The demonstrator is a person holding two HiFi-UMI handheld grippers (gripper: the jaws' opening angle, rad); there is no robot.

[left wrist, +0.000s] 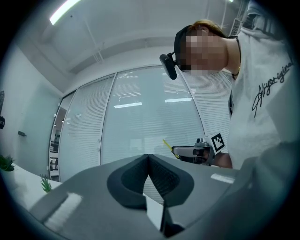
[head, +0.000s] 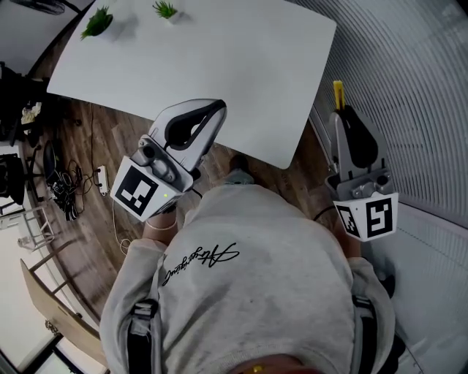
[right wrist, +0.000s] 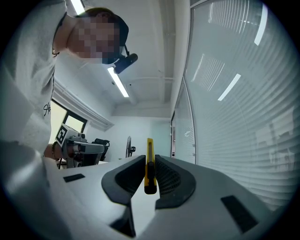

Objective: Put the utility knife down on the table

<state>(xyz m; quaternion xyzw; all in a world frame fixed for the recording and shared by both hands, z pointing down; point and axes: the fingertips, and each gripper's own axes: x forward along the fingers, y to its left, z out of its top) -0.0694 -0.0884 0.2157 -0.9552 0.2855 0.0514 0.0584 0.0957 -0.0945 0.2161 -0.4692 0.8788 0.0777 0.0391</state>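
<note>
Knife: a slim yellow plastic utility knife (right wrist: 149, 152) stands clamped between the jaws of the right hand-held gripper (right wrist: 150, 161). Its tip sticks out past the fingertips.
Knife's place: in the air, off the right edge of the white rectangular counter (head: 219, 58), near its near right corner. It is not touching the top.
Right hand-held gripper: grey body with black ribbed pads, the jaws closed on the knife's sides. Its marker cube faces the head camera.
Left hand-held gripper: the left hand-held gripper (left wrist: 149, 158) has its jaws together at the tips with nothing between them. In the head view it reaches over the counter's near edge.
Counter's far left corner: two small green potted plants (head: 97, 22) stand near each other.
Person: a grey sweatshirt with black script lettering (head: 241, 277) fills the lower part of the head view.
Surroundings: white slatted blinds (head: 409, 73) run along the right side. A brown wood-plank floor (head: 95, 219) lies under the counter, with a tangle of cables (head: 66, 182) at the left.
</note>
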